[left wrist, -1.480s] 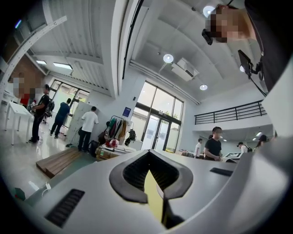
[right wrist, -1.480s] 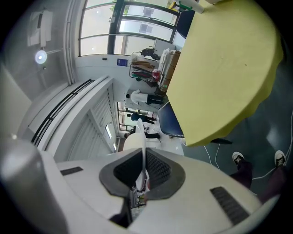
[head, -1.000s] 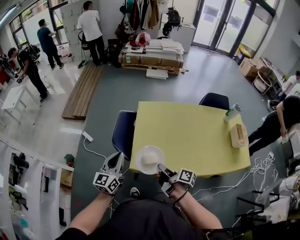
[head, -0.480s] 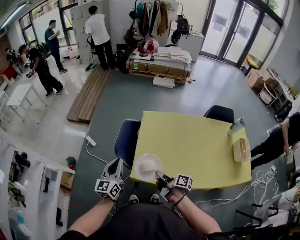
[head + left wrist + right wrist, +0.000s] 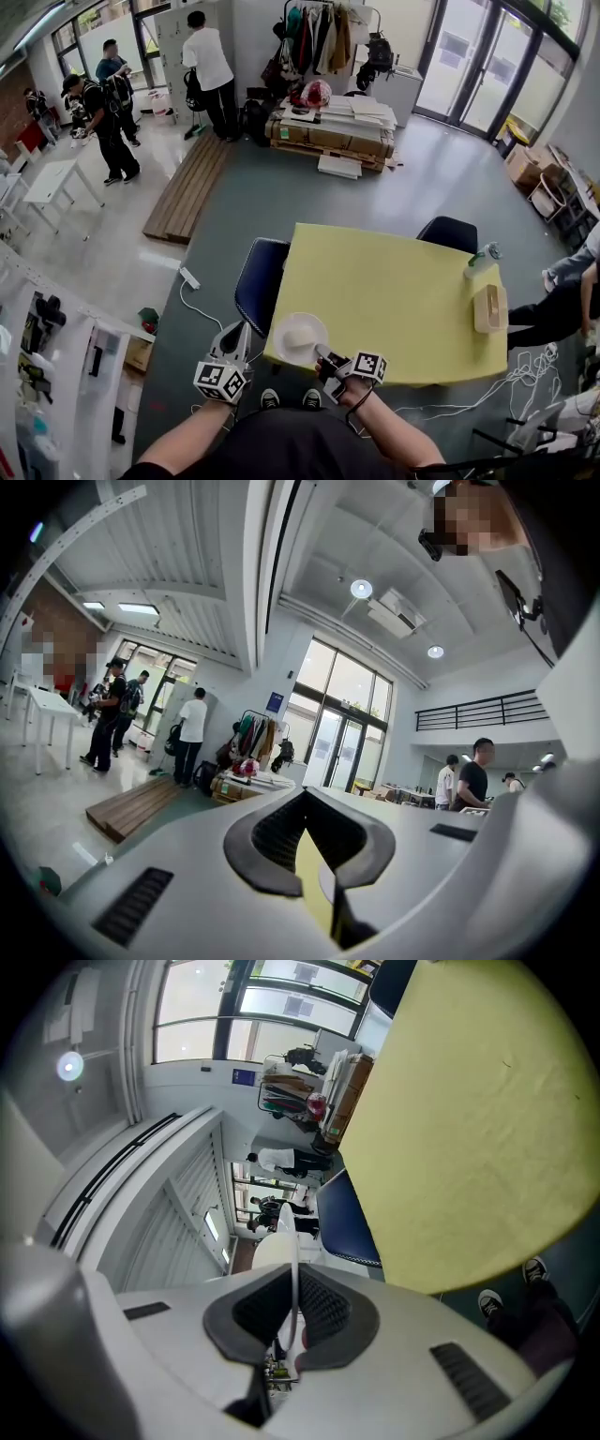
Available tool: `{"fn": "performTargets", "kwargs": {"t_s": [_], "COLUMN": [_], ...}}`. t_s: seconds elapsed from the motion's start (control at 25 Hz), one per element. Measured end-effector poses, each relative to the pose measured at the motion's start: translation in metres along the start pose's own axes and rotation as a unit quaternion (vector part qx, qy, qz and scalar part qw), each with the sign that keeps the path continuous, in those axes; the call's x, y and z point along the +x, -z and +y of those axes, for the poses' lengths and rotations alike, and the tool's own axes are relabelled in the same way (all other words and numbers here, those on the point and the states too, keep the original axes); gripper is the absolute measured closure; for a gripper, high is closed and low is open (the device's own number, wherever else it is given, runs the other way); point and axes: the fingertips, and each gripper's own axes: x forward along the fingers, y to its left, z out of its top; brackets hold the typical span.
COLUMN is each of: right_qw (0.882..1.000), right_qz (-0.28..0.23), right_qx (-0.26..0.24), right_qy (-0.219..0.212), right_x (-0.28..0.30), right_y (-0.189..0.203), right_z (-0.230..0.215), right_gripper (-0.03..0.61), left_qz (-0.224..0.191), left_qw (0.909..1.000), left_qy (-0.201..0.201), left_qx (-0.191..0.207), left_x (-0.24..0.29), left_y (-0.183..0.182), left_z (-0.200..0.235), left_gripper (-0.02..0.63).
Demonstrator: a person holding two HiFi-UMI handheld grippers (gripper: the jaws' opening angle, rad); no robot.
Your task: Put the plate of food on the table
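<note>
A white plate (image 5: 300, 337) with a pale mound of food hangs level over the near left corner of the yellow table (image 5: 403, 291). My right gripper (image 5: 325, 358) is shut on the plate's near rim. In the right gripper view the plate (image 5: 281, 1252) shows edge-on, running up from between the dark pads of the right gripper (image 5: 295, 1277), with the table (image 5: 469, 1119) filling the upper right. My left gripper (image 5: 234, 339) hangs left of the table, beside the plate, its jaws together and holding nothing. The left gripper (image 5: 302, 801) shows only a thin sliver of yellow between its pads.
A dark blue chair (image 5: 262, 281) stands at the table's left side and another chair (image 5: 452, 232) at its far side. A wooden box (image 5: 490, 308) and a bottle (image 5: 482, 255) sit at the table's right edge. A cable (image 5: 202, 298) lies on the floor. People stand far off.
The plate stays in my right gripper over the table's near left corner. The head view has shifted a little, and the people in the background have moved.
</note>
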Motion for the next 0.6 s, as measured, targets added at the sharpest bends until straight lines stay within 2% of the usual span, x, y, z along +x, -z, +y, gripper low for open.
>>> {"fn": "performTargets", "kwargs": {"t_s": [0.6], "right_qw": [1.0], "right_qz": [0.003], "right_qx": [0.011], "right_qy": [0.023], "right_x": [0.025], "right_y": [0.009], "right_z": [-0.058], "right_gripper": [0.557], "left_qz": [0.022], "left_qw": [0.9991], "left_qy": [-0.027], "left_qx": [-0.024], "left_x": [-0.025], "left_y": [0.034], "left_z": [0.021], "left_gripper": [0.606]}}
